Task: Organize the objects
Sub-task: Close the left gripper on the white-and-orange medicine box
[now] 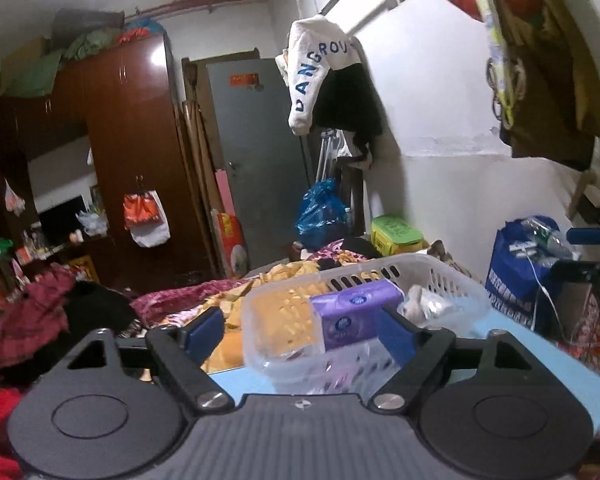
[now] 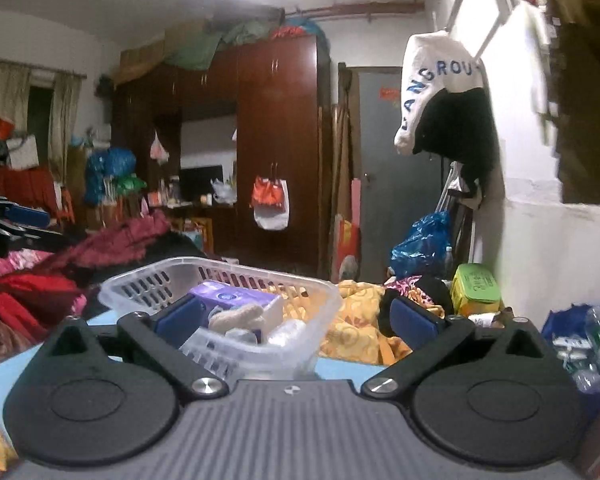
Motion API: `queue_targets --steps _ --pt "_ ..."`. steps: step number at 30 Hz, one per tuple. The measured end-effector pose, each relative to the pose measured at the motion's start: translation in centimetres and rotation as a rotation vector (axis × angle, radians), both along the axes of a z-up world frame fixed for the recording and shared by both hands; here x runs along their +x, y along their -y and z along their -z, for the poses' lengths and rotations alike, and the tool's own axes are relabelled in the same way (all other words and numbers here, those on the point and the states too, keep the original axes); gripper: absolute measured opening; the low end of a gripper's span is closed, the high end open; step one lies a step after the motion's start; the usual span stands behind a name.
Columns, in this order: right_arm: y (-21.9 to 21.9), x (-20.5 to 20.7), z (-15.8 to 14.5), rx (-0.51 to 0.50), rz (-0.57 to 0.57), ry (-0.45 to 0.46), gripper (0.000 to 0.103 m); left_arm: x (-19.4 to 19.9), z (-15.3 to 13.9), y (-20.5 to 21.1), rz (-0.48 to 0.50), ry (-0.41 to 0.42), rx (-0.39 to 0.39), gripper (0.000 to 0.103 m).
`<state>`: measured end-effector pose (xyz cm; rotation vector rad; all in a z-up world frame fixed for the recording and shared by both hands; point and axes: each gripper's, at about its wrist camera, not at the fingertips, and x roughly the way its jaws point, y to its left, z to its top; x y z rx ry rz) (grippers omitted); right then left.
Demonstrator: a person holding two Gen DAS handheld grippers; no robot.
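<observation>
Two grippers face one clear plastic basket (image 1: 364,320) that sits on a light blue tabletop (image 1: 520,344), toward its far edge. The left gripper (image 1: 300,332) has its jaws spread wide with nothing between the pads, and the basket's near corner shows in the gap. The right gripper (image 2: 296,316) is likewise spread and empty, close to the basket's (image 2: 220,320) near wall. Inside the basket lie a purple tissue pack (image 1: 352,316) and a pale crumpled item (image 2: 240,316) beside it. Beyond the tabletop's far edge a yellow patterned blanket (image 2: 360,320) is heaped, with a green box (image 2: 476,288) and a blue plastic bag (image 2: 420,244) behind it near the wall. A blue bag holding bottles (image 1: 524,264) stands off the right edge.
</observation>
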<state>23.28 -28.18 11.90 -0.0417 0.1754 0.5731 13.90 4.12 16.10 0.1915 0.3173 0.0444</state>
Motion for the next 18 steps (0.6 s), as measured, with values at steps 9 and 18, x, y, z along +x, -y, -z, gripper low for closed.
queue_targets --steps 9,18 --pt "0.8 -1.3 8.5 0.014 -0.084 -0.17 0.103 -2.1 11.4 3.2 0.148 -0.054 -0.097 0.096" --pt "-1.6 -0.9 13.7 -0.023 -0.175 -0.149 0.078 -1.3 18.2 6.3 0.21 -0.015 -0.139 0.079"
